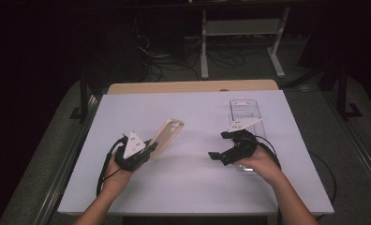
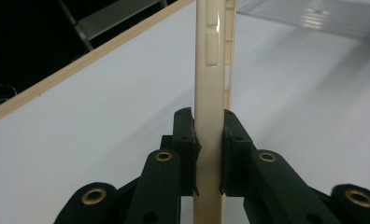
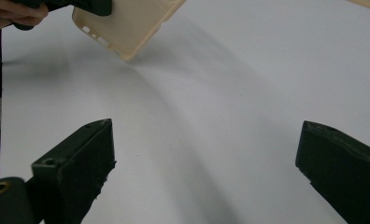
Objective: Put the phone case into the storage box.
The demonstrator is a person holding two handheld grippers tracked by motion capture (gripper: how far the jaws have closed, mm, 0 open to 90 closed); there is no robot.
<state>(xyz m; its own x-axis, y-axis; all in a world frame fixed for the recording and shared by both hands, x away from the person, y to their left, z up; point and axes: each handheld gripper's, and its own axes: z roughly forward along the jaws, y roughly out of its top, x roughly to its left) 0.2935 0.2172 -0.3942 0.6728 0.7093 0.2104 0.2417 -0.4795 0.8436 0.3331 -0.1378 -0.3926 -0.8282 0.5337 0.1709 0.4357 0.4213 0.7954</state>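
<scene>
A beige phone case (image 1: 167, 136) is held tilted above the white table at centre left, its camera cut-out at the far end. My left gripper (image 1: 146, 149) is shut on the case's near end. In the left gripper view the case (image 2: 210, 70) stands edge-on between the two black pads (image 2: 187, 140), which press on both its faces. My right gripper (image 1: 219, 146) rests at centre right, jaws wide open and pointing left with nothing between them. In the right gripper view the case (image 3: 127, 23) hangs at the upper left, beyond my open right gripper (image 3: 204, 158).
A clear plastic tray (image 1: 245, 111) lies on the white table top (image 1: 183, 187) behind the right gripper. A wooden table edge (image 1: 193, 86) runs along the far side. Cables and a white frame stand on the dark floor beyond.
</scene>
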